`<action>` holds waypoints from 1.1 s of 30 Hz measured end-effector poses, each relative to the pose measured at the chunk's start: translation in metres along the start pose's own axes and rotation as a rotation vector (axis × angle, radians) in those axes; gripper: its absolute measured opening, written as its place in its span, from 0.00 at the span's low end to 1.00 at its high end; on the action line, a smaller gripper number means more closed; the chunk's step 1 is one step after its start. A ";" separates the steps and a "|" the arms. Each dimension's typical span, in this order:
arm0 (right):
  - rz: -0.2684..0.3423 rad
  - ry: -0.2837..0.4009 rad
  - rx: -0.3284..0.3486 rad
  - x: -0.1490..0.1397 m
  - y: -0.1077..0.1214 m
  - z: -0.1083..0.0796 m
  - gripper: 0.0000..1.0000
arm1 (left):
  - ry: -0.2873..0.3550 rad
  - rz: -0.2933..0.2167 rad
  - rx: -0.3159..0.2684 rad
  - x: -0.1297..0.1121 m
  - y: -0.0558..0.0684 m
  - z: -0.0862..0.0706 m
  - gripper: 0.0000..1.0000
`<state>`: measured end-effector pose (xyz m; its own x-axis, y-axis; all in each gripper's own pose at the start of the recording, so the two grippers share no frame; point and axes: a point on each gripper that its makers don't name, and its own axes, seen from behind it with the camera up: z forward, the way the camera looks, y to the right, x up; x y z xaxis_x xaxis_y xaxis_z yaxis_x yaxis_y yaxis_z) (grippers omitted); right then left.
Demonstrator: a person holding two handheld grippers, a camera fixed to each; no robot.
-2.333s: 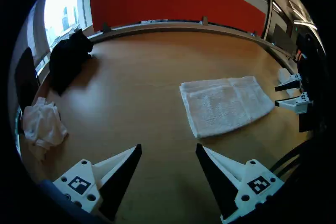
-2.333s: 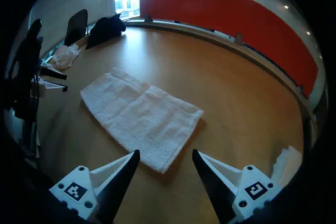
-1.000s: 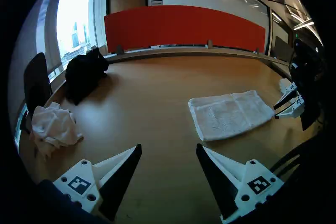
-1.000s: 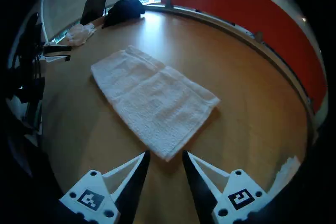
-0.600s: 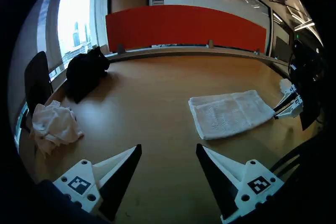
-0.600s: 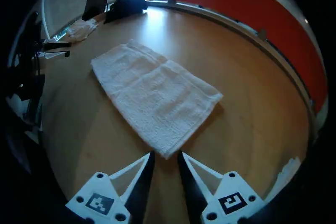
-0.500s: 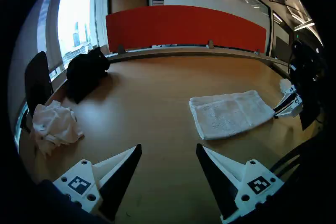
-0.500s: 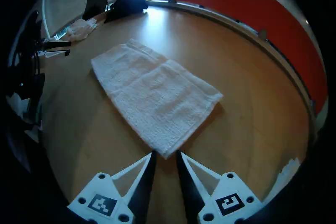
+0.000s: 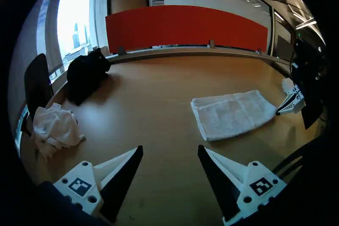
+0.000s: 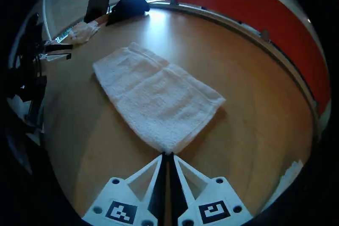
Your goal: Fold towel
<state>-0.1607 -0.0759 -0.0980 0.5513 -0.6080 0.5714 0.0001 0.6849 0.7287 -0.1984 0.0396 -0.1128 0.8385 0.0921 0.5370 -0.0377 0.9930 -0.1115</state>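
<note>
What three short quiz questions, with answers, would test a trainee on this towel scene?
1. True or false: the left tool is open.
2. Which part of the white towel does the right tool pinch? A: the centre. B: a corner. C: the middle of a long edge.
3. Fill in: the panel behind the table is coloured ____.
Key: 1 true; 2 B; 3 red.
</note>
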 end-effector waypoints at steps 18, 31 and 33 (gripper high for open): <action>0.019 0.061 -0.038 0.018 0.006 -0.023 0.04 | 0.008 0.012 -0.008 0.004 0.002 0.001 0.96; 0.007 0.086 -0.059 0.024 0.014 -0.045 0.04 | 0.008 0.016 -0.008 0.004 0.002 0.001 0.96; 0.007 0.087 -0.060 0.024 0.015 -0.046 0.04 | 0.008 0.016 -0.009 0.004 0.003 0.000 0.96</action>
<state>-0.1089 -0.0621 -0.0909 0.6222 -0.5678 0.5390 0.0447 0.7131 0.6996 -0.1957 0.0426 -0.1107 0.8422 0.1073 0.5285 -0.0462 0.9908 -0.1275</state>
